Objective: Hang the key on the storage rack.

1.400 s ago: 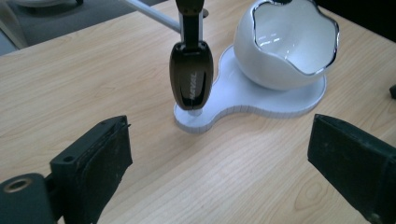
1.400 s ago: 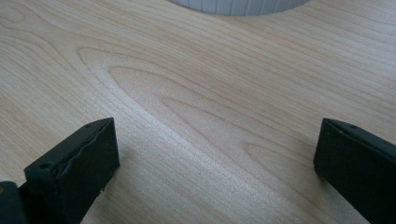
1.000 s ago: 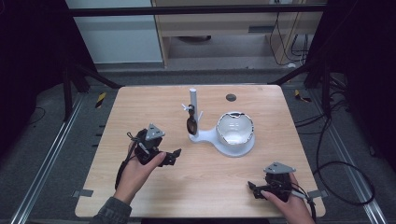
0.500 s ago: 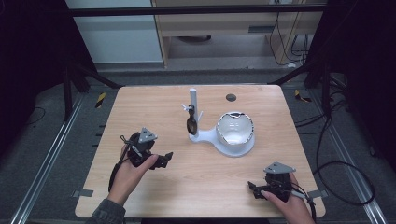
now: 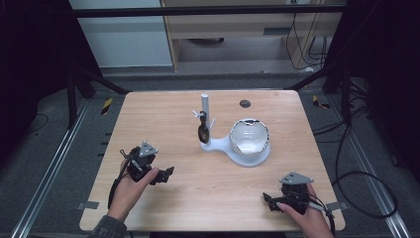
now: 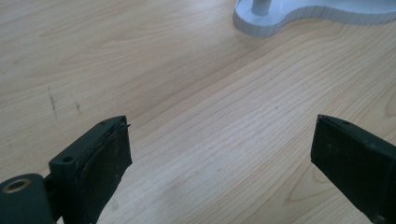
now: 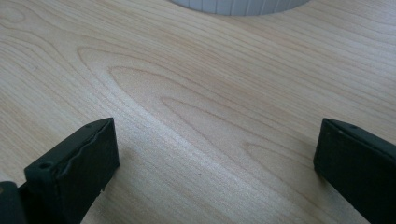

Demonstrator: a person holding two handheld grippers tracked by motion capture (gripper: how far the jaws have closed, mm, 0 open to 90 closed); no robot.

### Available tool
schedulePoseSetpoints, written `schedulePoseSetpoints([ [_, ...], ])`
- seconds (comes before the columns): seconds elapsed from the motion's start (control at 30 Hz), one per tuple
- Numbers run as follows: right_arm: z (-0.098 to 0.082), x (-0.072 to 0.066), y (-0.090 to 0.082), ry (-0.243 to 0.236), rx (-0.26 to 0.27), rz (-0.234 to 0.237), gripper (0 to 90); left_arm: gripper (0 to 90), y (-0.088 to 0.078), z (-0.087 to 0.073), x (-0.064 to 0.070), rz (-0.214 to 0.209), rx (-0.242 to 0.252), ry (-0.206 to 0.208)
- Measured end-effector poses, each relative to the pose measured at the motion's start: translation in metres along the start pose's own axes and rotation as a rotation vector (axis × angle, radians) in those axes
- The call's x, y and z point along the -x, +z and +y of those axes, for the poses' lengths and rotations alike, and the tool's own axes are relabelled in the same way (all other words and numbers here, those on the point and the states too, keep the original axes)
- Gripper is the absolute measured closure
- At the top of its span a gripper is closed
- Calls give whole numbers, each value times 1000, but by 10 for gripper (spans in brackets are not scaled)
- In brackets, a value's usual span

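Observation:
A white stand [image 5: 216, 145] sits mid-table, with an upright post [image 5: 204, 105] and a white bowl [image 5: 249, 138] on its wide end. A small dark object [image 5: 202, 132] hangs from a peg on the post. My left gripper [image 5: 165, 174] rests low over the front left of the table, open, jaws pointing right. In the left gripper view the gripper [image 6: 219, 126] holds nothing, and the stand's base [image 6: 275, 23] lies ahead. My right gripper [image 5: 268, 201] is at the front right, jaws pointing left. In the right gripper view it [image 7: 217, 126] is open over bare wood.
A small dark round disc [image 5: 244, 103] marks the table's far side. The wooden table [image 5: 148, 114] ends close behind both hands. The stand's ribbed edge [image 7: 238, 5] lies beyond the right jaws. Cables trail on the floor at right.
My left gripper has drawn back to the left and slightly toward the front edge, away from the stand. The right gripper has stayed put.

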State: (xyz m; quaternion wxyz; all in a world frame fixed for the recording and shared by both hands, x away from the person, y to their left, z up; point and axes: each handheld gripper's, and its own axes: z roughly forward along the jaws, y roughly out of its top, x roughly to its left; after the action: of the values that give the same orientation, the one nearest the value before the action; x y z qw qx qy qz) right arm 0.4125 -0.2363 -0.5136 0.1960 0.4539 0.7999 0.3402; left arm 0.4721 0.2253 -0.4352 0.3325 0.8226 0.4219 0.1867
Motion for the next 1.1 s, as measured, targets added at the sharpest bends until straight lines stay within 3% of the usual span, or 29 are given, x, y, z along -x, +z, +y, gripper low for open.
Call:
schedulePoseSetpoints([
  [0.17,0,0,0,0,0,0,4,44,5,-12,-8,13,-18,-16],
  [0.5,0,0,0,0,0,0,4,44,6,-27,-21,38,-50,-11],
  [0.73,0,0,0,0,1,1,4,52,8,-35,-32,80,-56,-32],
  [1.1,0,0,0,0,0,0,4,55,15,-49,-50,108,-44,-83],
])
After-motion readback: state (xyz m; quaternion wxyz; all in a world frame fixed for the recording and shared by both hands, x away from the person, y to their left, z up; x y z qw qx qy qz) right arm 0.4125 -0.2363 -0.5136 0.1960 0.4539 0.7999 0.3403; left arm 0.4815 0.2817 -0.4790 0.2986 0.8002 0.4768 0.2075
